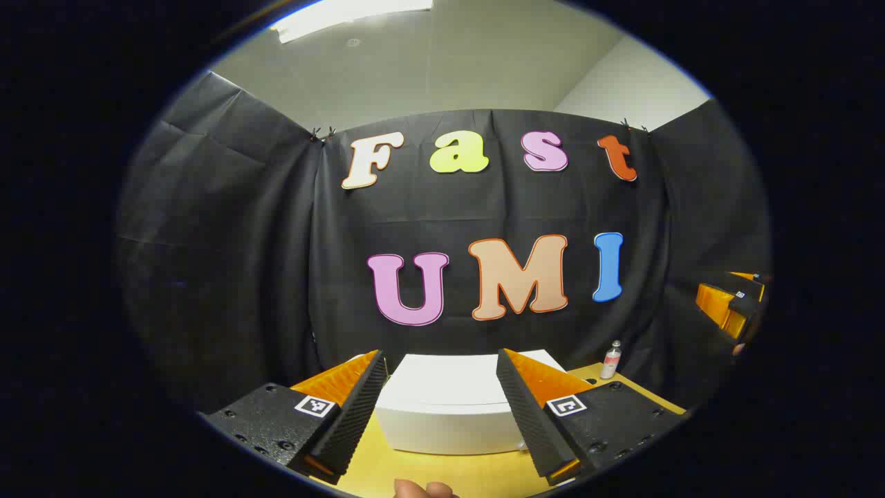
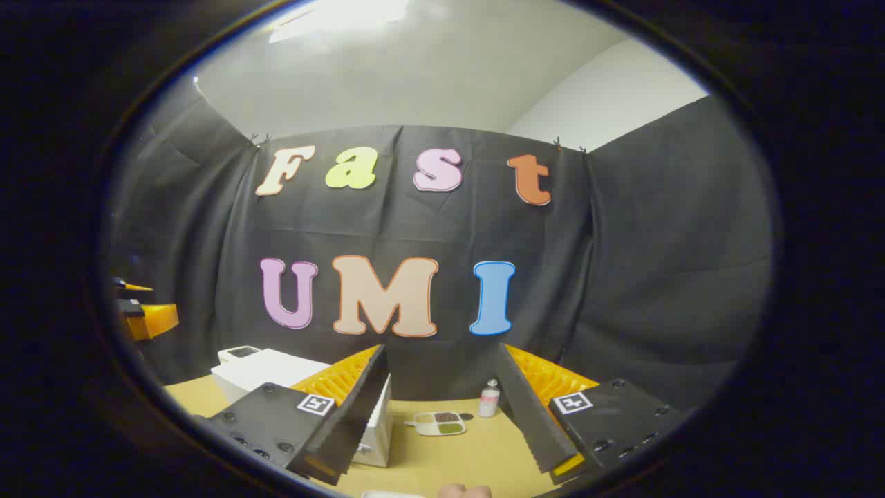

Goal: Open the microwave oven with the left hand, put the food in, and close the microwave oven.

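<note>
A white microwave oven [image 1: 449, 404] sits on the yellow table [image 1: 442, 474], straight ahead of my left gripper [image 1: 442, 415], whose fingers stand open and hold nothing. From the right gripper view the same microwave oven [image 2: 266, 370] lies at the left, partly behind my left finger. A small food tray [image 2: 440, 422] with brown and green portions rests on the table [image 2: 477, 456] between the open fingers of my right gripper [image 2: 446, 425], farther off. The right gripper [image 1: 726, 304] shows at the right edge of the left gripper view, and the left gripper [image 2: 142, 315] at the left edge of the right gripper view.
A small bottle [image 1: 611, 360] with a pale label stands to the right of the microwave, seen again as the bottle [image 2: 489, 399] just behind the tray. Black cloth walls close the booth at the back and sides. A fingertip [image 1: 422, 490] shows at the bottom edge.
</note>
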`<action>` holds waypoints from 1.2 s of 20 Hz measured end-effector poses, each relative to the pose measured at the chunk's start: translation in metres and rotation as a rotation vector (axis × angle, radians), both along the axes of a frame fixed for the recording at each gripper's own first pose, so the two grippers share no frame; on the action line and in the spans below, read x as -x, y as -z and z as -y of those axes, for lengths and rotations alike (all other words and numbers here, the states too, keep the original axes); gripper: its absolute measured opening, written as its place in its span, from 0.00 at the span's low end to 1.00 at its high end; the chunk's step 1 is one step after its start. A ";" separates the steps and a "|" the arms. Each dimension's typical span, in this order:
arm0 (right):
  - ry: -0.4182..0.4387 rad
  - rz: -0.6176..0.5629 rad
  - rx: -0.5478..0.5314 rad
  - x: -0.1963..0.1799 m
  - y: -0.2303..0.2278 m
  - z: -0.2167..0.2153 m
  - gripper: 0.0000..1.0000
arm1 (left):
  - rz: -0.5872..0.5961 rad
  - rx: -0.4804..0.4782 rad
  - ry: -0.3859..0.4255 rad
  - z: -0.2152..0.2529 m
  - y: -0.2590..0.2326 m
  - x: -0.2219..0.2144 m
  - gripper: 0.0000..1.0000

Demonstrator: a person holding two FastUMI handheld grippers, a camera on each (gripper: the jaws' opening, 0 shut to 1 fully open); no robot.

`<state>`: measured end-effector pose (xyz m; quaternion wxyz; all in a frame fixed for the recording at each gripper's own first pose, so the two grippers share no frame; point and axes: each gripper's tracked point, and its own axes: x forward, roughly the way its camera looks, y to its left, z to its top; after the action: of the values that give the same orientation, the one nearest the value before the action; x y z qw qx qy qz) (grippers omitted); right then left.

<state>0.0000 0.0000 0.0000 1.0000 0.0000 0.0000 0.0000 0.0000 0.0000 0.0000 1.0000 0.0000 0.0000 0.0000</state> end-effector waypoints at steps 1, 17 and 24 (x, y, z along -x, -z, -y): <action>0.000 0.001 -0.004 -0.001 0.000 0.002 0.96 | -0.002 -0.004 0.001 0.001 0.001 0.001 0.95; 0.011 0.028 0.009 -0.016 -0.008 0.015 0.96 | 0.012 -0.018 0.023 0.019 -0.003 -0.011 0.96; 0.007 0.036 0.034 -0.015 -0.008 0.016 0.96 | 0.011 -0.001 -0.017 0.006 0.004 -0.014 0.96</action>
<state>0.0148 -0.0158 0.0084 0.9997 -0.0168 -0.0180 -0.0035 0.0138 -0.0064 -0.0045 0.9999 0.0005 -0.0056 0.0084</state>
